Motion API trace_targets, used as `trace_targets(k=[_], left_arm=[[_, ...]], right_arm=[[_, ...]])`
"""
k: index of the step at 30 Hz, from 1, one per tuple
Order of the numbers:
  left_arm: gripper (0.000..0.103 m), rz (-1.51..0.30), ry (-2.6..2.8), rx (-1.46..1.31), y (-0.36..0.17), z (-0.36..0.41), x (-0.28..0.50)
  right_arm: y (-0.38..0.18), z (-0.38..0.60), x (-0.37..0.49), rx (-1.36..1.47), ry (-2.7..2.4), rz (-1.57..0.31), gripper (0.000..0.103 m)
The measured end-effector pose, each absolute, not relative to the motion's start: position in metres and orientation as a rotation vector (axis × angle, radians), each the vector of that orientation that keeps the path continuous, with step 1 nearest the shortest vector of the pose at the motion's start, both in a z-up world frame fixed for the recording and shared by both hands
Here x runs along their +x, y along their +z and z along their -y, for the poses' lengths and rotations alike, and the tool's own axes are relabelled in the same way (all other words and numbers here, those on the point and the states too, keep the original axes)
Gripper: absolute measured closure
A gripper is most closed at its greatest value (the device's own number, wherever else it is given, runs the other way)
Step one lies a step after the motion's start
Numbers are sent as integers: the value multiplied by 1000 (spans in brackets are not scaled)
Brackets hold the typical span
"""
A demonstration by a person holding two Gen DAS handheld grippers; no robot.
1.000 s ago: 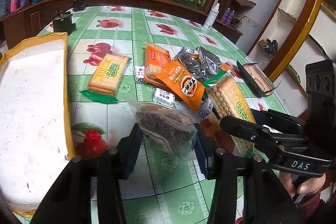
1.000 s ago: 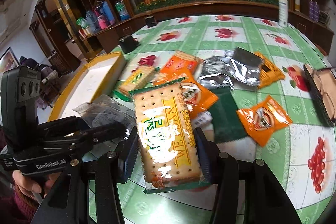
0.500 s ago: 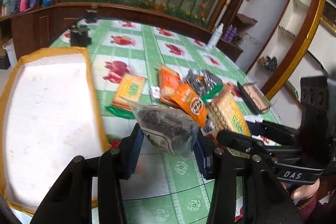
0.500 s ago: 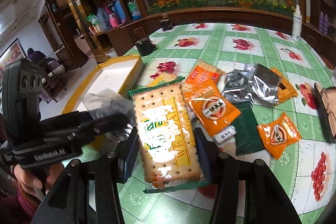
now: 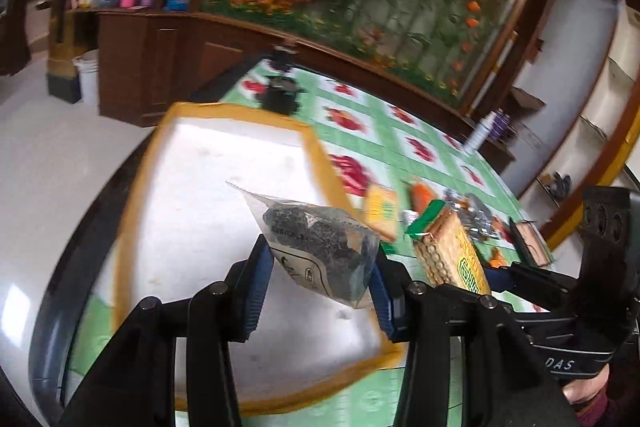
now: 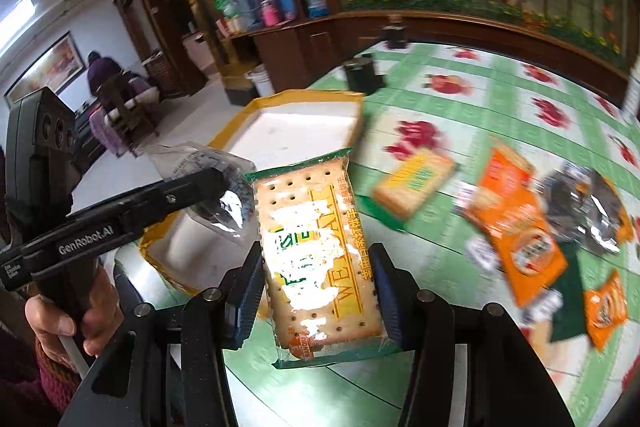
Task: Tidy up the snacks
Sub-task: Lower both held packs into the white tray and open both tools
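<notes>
Left wrist view
Left gripper: my left gripper has its jaws pinching a clear bag of dark snack, one blue pad on each side.
Bag's place: it hangs in the air over the white floor of the yellow-rimmed tray, which fills the frame from 12 to 7 o'clock.
Tray contents: I see nothing lying in the part of the tray that shows, so I judge the sorting has barely begun.
Right gripper from here: at 3 o'clock my right gripper carries the cracker pack, above the tray's right rim or just outside it; the blur leaves that uncertain.
Left on the table: a yellow cracker pack and a smeared cluster of orange and silver wrappers sit on the green tablecloth at 2 o'clock.

Right wrist view
Right gripper: my right gripper has its jaws clamped on the long sides of the cracker pack, which stands lengthwise toward 12 o'clock.
Pack's place: held aloft near the tray's right rim, not set down.
Left gripper from here: it reaches in from 9 o'clock with the clear bag over the tray.
Remaining: at 2 to 4 o'clock the yellow pack, a large orange pouch, a small orange pouch, silver wrappers and a dark green packet lie loose.
Progress: two items on their way, none delivered that I can see, and at least five to fetch.
</notes>
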State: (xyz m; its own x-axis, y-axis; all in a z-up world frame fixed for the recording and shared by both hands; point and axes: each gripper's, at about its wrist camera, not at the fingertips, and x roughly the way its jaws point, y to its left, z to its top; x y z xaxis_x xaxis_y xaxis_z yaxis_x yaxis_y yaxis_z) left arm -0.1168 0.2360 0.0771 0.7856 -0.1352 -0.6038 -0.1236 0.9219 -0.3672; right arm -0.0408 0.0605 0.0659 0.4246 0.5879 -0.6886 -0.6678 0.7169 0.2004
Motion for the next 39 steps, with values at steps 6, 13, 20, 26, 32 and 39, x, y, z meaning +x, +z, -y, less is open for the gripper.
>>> trace_targets(k=[6,13,20,26,32,39], left_arm=[[59,-670,69,-413,59,-264,-133],[59,-659,98,-408,48,-280,-147],[58,-640,80,-392,44,-281,-145],[58,-634,63,-403,39,-283,-143],[51,-622,47,-416,41,-284,-143],[35,-605,30,-442,41,-288,-146]], right_arm=[[55,-116,-44,-177,819,-827,47],[35,-154,-40,-221,806,-856,47],[18,-168,-35,-250,791,-892,48],[11,-175,-36,-284,756,-889,48],[11,-178,-41,-316,746,-882,48],[24,-174,-52,-359,730,-840,48]])
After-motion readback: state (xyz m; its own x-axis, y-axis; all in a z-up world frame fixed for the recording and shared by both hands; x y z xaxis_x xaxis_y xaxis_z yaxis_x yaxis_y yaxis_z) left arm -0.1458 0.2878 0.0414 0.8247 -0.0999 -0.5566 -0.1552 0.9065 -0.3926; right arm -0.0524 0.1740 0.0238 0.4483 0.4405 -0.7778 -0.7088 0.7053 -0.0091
